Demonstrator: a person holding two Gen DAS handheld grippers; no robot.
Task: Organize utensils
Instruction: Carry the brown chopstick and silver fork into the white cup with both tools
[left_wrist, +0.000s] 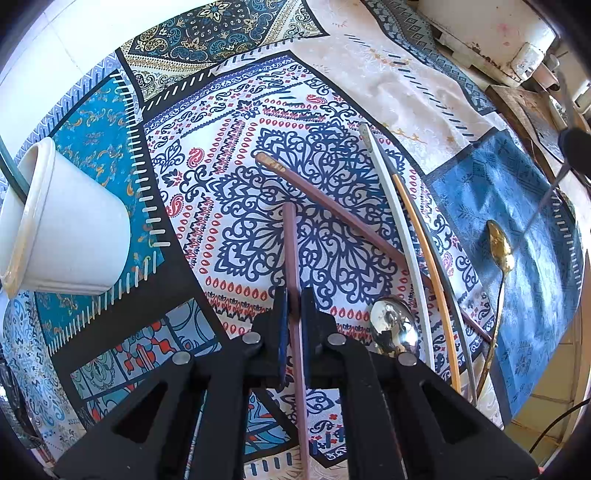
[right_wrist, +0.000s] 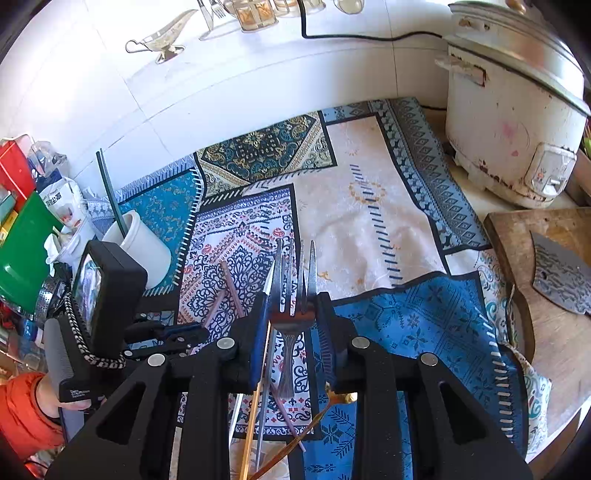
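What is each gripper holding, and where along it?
Left gripper pinches a brown chopstick partway along its shaft. Right gripper clamps a fork at its head, below the tines.

Both wrist views look steeply down (close) on one patterned cloth (left_wrist: 295, 206).

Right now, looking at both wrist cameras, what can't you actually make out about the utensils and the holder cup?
- Left wrist view: the brown chopstick's lower end is cut off by the bottom edge; the silver spoon's handle hides behind the left gripper.
- Right wrist view: the fork's handle end hides behind the right gripper.
- Both views: the white cup's inside is hidden by its own wall.
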